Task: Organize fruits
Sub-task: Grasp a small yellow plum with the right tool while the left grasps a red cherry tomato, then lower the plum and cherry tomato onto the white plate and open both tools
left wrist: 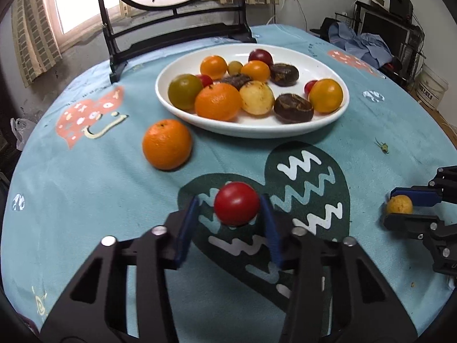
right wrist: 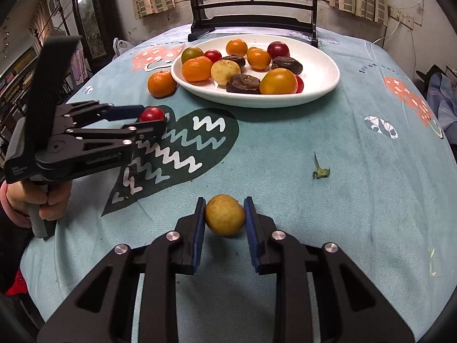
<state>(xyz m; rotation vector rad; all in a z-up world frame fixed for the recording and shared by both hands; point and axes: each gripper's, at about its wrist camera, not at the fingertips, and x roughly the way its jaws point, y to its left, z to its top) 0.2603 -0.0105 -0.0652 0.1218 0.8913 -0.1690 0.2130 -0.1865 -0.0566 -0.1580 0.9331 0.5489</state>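
Note:
My left gripper [left wrist: 232, 204] holds a red tomato [left wrist: 236, 203] between its blue pads, just above the tablecloth; the left pad stands a little off it. It also shows in the right wrist view [right wrist: 152, 115] with the tomato [right wrist: 152, 113]. My right gripper [right wrist: 224, 214] is shut on a small yellow fruit [right wrist: 225, 214], also seen in the left wrist view [left wrist: 399, 205]. A white plate [left wrist: 328, 65] holds several oranges, tomatoes and dark fruits. A loose orange [left wrist: 167, 144] lies left of the plate.
A dark wooden stand [left wrist: 177, 28] with a round painted screen stands behind the plate. A small green stem scrap [right wrist: 321, 171] lies on the blue cloth right of centre. The table edge curves round on both sides.

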